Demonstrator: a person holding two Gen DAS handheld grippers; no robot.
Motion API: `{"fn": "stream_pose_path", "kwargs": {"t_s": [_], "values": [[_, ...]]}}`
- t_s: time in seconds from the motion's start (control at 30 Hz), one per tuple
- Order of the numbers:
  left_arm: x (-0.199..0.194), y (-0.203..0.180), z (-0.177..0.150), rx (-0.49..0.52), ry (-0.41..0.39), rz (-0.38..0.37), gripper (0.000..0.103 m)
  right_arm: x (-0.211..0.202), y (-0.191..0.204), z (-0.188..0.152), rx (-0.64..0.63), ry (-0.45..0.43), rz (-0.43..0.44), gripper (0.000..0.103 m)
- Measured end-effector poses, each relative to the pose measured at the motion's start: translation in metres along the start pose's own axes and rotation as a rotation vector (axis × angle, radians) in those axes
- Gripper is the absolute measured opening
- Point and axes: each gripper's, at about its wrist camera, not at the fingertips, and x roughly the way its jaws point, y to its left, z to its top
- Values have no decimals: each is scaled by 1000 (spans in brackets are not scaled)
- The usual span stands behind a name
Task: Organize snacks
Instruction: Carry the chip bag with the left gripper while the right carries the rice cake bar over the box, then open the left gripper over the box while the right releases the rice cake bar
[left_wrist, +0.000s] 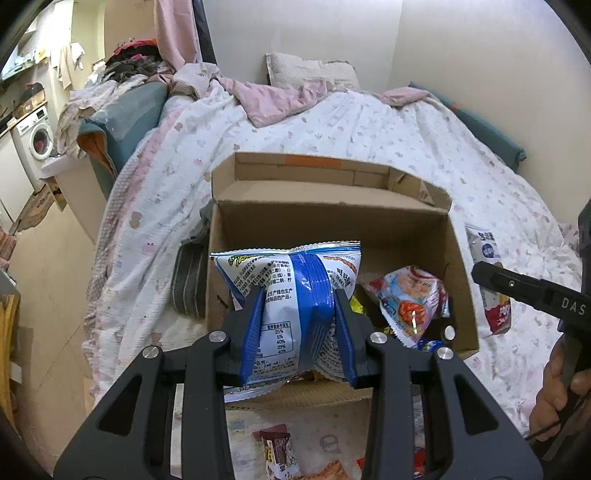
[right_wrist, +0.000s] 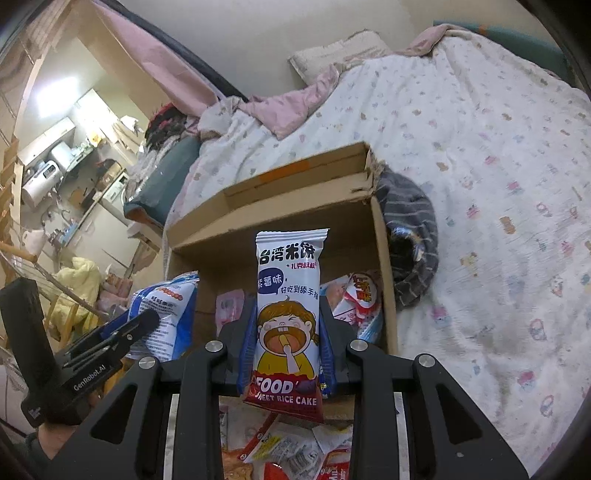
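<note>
2 grippers, each clamped on a snack above the near edge of an open cardboard box (left_wrist: 406, 229) set on a bed with a white patterned quilt (left_wrist: 369, 129).

Left gripper (left_wrist: 299, 306): jaws narrowed hard onto a blue-and-white snack bag (left_wrist: 291, 273), pinching its middle so the film bulges above the blue pads (left_wrist: 255, 332). Bag's long axis upright, crimped top seal pointing up and far, printed back panel with nutrition table facing the camera, lower end hanging below the jaws. Held over the near left part of the box.

Right gripper (right_wrist: 288, 325): jaws narrowed on a white rice cake packet (right_wrist: 288, 295), gripped along its lower half. Long axis vertical, crimped top pointing up, front with cartoon child and "SWEET RICE CAKE" band facing the camera, dark red lower end jutting below the fingers (right_wrist: 245, 354). Held just in front of the box's near wall, right of the blue-and-white bag as seen in the right wrist view.

Inside the box: a pink-and-red packet (left_wrist: 410, 299) lying tilted toward the right wall, with more wrappers beneath.

Outside the right wall on the quilt: 1 white and red packet (left_wrist: 489, 280). Against the left wall: a grey striped cloth (left_wrist: 188, 284). On the near quilt: several loose wrappers (right_wrist: 295, 443).
</note>
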Motion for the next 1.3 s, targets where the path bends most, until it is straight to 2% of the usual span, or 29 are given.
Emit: {"fn": "stream_pose_path", "kwargs": {"t_s": [0.4,0.6,0.93,1.3], "values": [[17,5,-2,-22,23,11,33,34,10,-2,-13,65,34,31],[22,1,-1,0,26,-13,33,49,7,-7,2,114,48,31],[35,-3,-6,2,74,-21,34,55,4,-5,21,134,66,32],[34,-6,-8,16,70,-11,34,55,7,-5,13,136,67,32]]}}
